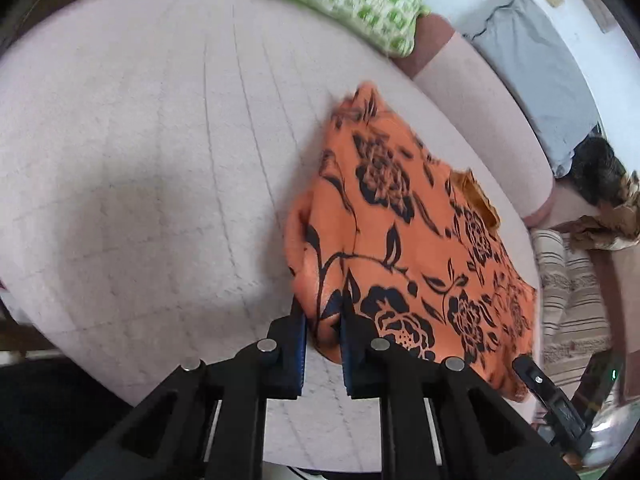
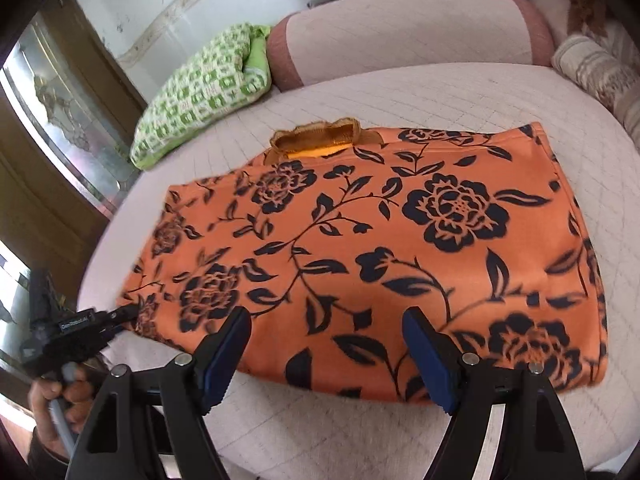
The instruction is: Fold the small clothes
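Garment (image 2: 384,256) flat on bed (image 2: 440,84), left gripper (image 1: 323,312) pinching corner

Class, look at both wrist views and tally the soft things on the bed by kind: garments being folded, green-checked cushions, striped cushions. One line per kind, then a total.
Orange floral garment: 1
Green-checked cushion: 1
Striped cushion: 1
Total: 3

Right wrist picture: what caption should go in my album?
Open right gripper hovering over the folded orange cloth with black flowers on a pale quilted bed.
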A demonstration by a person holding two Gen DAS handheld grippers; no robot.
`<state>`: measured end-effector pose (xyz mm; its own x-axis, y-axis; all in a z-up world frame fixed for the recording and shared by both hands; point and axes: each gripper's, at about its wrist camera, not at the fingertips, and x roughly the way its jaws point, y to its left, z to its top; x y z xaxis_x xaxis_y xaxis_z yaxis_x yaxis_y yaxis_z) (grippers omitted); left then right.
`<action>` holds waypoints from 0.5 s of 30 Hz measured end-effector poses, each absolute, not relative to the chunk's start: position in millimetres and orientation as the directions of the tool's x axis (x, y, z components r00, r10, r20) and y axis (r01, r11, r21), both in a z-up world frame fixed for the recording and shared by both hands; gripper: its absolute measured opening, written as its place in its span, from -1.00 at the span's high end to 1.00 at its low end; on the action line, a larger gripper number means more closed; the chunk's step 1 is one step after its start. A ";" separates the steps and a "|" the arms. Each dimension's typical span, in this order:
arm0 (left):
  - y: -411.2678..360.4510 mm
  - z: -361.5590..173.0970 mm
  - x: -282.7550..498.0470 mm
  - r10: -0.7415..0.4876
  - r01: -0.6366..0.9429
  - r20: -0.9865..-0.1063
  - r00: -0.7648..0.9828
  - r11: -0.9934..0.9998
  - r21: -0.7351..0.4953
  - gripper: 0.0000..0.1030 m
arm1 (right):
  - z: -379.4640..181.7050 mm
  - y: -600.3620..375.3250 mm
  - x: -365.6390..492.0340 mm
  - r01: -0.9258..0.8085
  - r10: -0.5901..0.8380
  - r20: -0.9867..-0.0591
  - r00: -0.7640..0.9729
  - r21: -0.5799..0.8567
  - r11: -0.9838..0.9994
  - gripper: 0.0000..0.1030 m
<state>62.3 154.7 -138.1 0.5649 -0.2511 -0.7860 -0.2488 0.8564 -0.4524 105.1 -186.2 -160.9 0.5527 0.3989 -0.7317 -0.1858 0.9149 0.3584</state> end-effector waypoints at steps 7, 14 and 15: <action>125.0 -136.8 64.5 -0.112 -0.195 -0.850 0.516 0.950 -0.243 0.46 | -183.2 -175.5 123.3 -0.175 0.321 -0.808 0.494 0.269 0.947 -0.67; 148.9 -77.9 98.7 -0.188 -0.093 -0.715 0.674 0.938 -0.334 -0.53 | -182.5 -192.6 126.9 -0.158 0.403 -0.775 0.487 0.376 0.913 -0.67; 151.7 -81.4 119.7 -0.219 -0.059 -0.723 0.655 0.939 -0.338 -0.53 | -182.5 -194.4 127.3 -0.156 0.412 -0.770 0.487 0.387 0.909 -0.67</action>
<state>119.7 151.7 -81.4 0.6548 -0.2187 -0.7235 -0.0592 0.9394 -0.3376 127.3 -194.4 -182.5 0.4875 0.4118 -0.7699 -0.1562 0.9087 0.3871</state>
